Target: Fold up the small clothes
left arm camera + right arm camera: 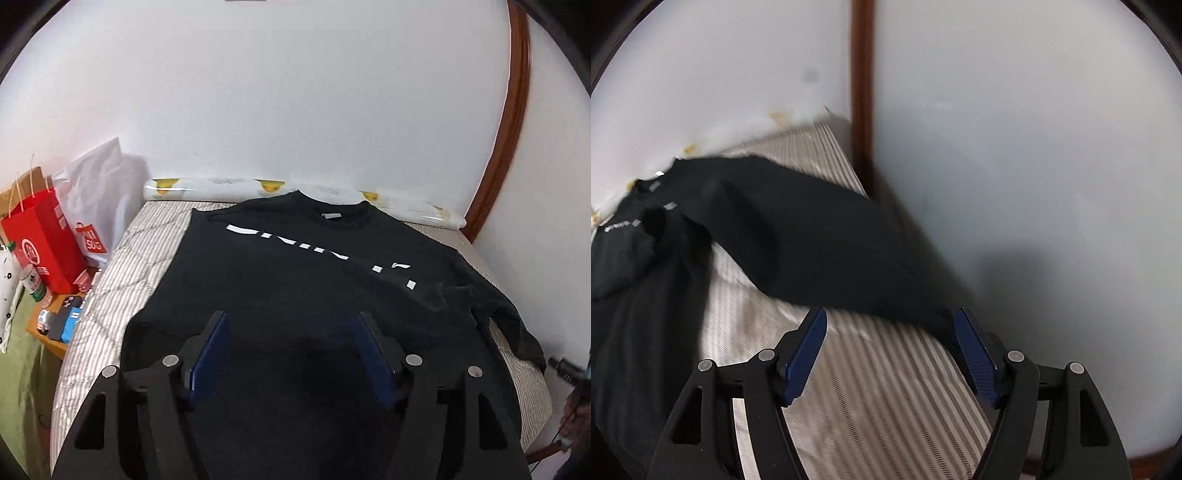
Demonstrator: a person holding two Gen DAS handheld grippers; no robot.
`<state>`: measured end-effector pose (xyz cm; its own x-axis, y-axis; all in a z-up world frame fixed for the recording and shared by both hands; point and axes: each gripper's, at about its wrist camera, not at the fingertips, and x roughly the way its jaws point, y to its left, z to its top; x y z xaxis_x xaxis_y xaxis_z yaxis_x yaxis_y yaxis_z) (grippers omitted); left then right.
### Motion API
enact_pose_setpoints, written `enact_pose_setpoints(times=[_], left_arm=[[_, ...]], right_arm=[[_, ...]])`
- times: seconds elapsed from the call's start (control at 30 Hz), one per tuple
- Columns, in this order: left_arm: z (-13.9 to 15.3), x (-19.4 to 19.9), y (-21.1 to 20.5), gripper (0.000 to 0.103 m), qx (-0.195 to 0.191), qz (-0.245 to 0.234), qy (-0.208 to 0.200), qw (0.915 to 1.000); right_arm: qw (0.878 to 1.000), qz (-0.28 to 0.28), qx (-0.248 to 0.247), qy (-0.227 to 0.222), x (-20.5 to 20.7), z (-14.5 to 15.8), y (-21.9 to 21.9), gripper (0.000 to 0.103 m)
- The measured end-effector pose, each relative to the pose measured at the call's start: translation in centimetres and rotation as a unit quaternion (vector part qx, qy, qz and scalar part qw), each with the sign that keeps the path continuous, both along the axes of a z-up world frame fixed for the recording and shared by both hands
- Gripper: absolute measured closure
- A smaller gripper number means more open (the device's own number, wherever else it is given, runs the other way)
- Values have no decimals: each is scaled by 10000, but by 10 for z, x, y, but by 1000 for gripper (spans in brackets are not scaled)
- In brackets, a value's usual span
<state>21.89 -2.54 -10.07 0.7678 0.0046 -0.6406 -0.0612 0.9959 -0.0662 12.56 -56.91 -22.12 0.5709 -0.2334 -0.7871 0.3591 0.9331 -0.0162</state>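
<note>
Shirt (314, 288), black with white lettering, lies spread on the striped bed (110, 280), collar toward the wall, one sleeve (820, 243) trailing to the bed's edge. Left tongs (293, 328) stand wide above the hem, gripping nothing. Right tongs (890, 325) stand wide too, empty, just short of the sleeve end. It looks soft, light and limp, so pinching a hem or cuff edge should serve best.
</note>
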Motion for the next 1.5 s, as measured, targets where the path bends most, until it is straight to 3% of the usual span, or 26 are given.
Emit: enact_pose_setpoints(times=[0.27,0.5,0.53,0.57,0.6,0.63,0.73,0.9,1.1,1.3,1.33,1.5], left_arm=[[-9,19,-16,36,82,77,207,9997],[-19,28,-9,36,157,274,380,9988],[-20,30,-7,36,147,311,408,9986],[-22,31,-5,36,133,333,430,9984],[-23,32,-2,36,115,354,453,9983],[-23,33,1,36,95,379,472,9981],[-25,33,8,36,42,445,521,9976],[-27,27,26,36,-43,494,594,9970],[-22,13,50,36,-104,547,593,9967],[-19,1,78,36,-214,631,546,9963],[-20,0,82,36,-230,647,556,9961],[-27,-2,104,36,-249,785,678,9943]], right_arm=[[9994,-177,26,312,15,-46,-19,32],[9996,-163,176,165,36,-48,-28,33],[9997,-100,207,114,39,-48,-29,44],[9998,-18,209,72,39,-46,-29,65],[9999,5,137,73,34,-43,-29,74],[9999,-42,-86,138,35,-41,-27,90],[9997,-108,-198,85,31,-31,-27,94],[9977,-287,-404,-472,22,18,-21,95],[9876,-226,-625,-1425,26,110,10,95],[9702,820,-657,-2184,52,192,113,95],[9668,1007,-647,-2256,75,197,129,95],[9453,2078,-657,-2428,114,215,239,95]])
